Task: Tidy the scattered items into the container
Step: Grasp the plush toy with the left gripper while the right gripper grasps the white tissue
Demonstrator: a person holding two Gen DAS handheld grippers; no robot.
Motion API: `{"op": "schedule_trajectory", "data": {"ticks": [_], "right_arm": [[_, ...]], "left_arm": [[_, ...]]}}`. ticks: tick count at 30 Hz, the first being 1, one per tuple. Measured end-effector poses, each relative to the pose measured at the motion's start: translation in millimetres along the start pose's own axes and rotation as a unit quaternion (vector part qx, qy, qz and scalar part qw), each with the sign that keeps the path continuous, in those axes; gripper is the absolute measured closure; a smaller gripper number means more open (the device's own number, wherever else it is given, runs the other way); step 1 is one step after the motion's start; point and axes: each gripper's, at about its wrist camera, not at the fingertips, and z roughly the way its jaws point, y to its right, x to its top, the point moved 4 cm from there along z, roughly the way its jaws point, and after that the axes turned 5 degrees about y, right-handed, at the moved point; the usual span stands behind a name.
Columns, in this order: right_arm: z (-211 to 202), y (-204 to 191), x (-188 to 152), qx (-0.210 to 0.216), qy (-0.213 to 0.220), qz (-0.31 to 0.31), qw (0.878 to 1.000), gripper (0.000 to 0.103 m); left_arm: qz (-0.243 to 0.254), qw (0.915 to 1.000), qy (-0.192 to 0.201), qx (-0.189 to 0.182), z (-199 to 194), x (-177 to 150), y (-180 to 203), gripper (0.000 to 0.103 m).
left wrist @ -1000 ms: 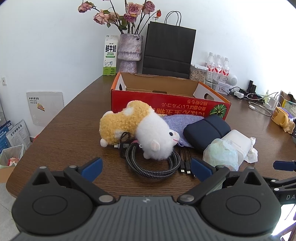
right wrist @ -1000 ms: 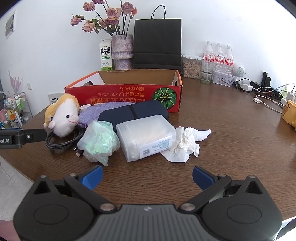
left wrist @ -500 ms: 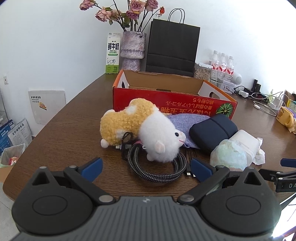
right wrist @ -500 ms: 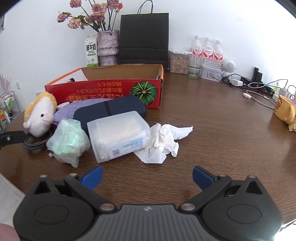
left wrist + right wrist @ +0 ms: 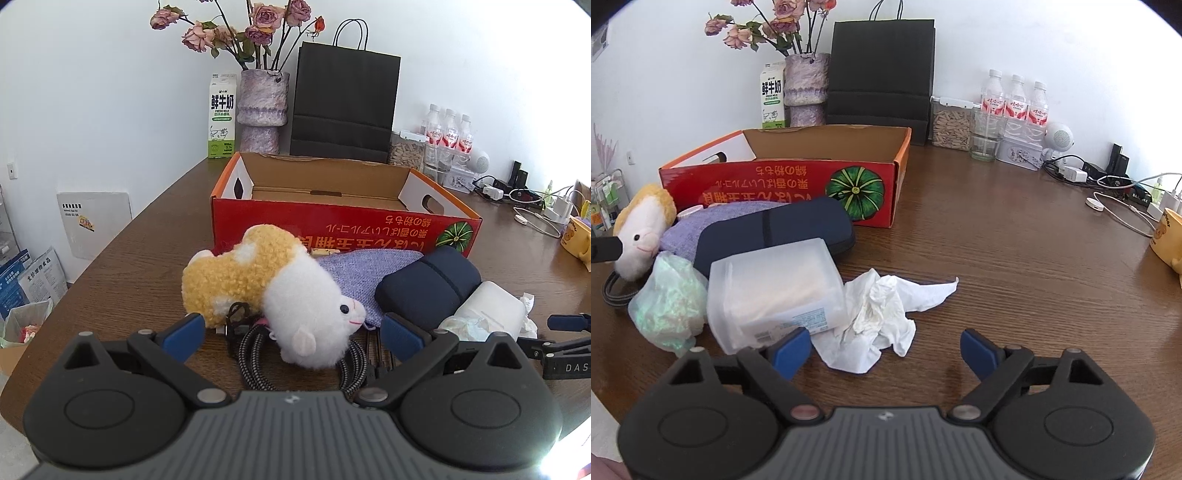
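This looks like a lived-in room in a home, or a small informal office. A long dark wooden table [image 5: 1015, 236] stands against a plain white wall. Along the wall sit a vase of dried roses [image 5: 263, 110], a milk carton [image 5: 222, 116], a black paper shopping bag [image 5: 343, 107], three water bottles [image 5: 1015, 99] and a jar of seeds [image 5: 951, 125]. Chargers and cables [image 5: 1108, 184] tangle at the far end, beside a yellow mug [image 5: 1169, 240]. A bin with rubbish [image 5: 22, 328] stands on the floor.
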Motion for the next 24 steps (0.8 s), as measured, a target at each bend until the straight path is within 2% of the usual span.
{"op": "schedule_trajectory", "data": {"ticks": [5, 6, 8, 9, 10, 12, 15, 20, 22, 24], "right_arm": [[9.2, 5.9, 0.0, 0.043, 0.006, -0.006, 0.999, 0.024], [9.9, 7.1, 0.3, 0.051, 0.009, -0.009, 0.999, 0.028], [10.0, 8.6, 1.7, 0.063, 0.016, -0.015, 0.998, 0.041], [9.7, 9.7, 3.2, 0.068, 0.019, -0.016, 0.997, 0.056], [10.2, 11.4, 4.6, 0.069, 0.019, -0.015, 0.997, 0.075], [11.1, 14.4, 7.4, 0.077, 0.021, -0.015, 0.997, 0.091], [9.4, 16.0, 7.8, 0.081, 0.031, -0.024, 0.996, 0.097], [8.2, 22.4, 12.1, 0.077, 0.042, -0.023, 0.996, 0.098], [7.3, 26.5, 15.1, 0.072, 0.048, -0.022, 0.996, 0.098], [6.2, 29.3, 19.2, 0.068, 0.055, -0.021, 0.996, 0.098]], "left_arm": [[-0.014, 0.9998, -0.001, 0.013, 7.3, 2.3, -1.0, 0.0], [-0.018, 0.9997, -0.002, 0.017, 9.2, 3.3, -1.4, 0.0], [-0.022, 0.9995, -0.005, 0.023, 13.7, 5.1, -0.7, 0.0], [-0.024, 0.9994, -0.006, 0.026, 15.8, 6.1, 0.0, 0.0], [-0.026, 0.9993, -0.006, 0.028, 17.8, 7.2, 0.8, 0.0], [-0.03, 0.999, -0.007, 0.033, 21.4, 9.5, 3.1, 0.0], [-0.033, 0.9983, -0.013, 0.047, 29.4, 12.7, 5.2, 0.0], [-0.062, 0.9961, -0.029, 0.056, 43.0, 14.6, 0.1, 0.002], [-0.071, 0.9953, -0.028, 0.059, 44.4, 14.2, -2.1, 0.01], [-0.073, 0.9947, -0.026, 0.068, 44.1, 14.8, -4.0, 0.025]]}}
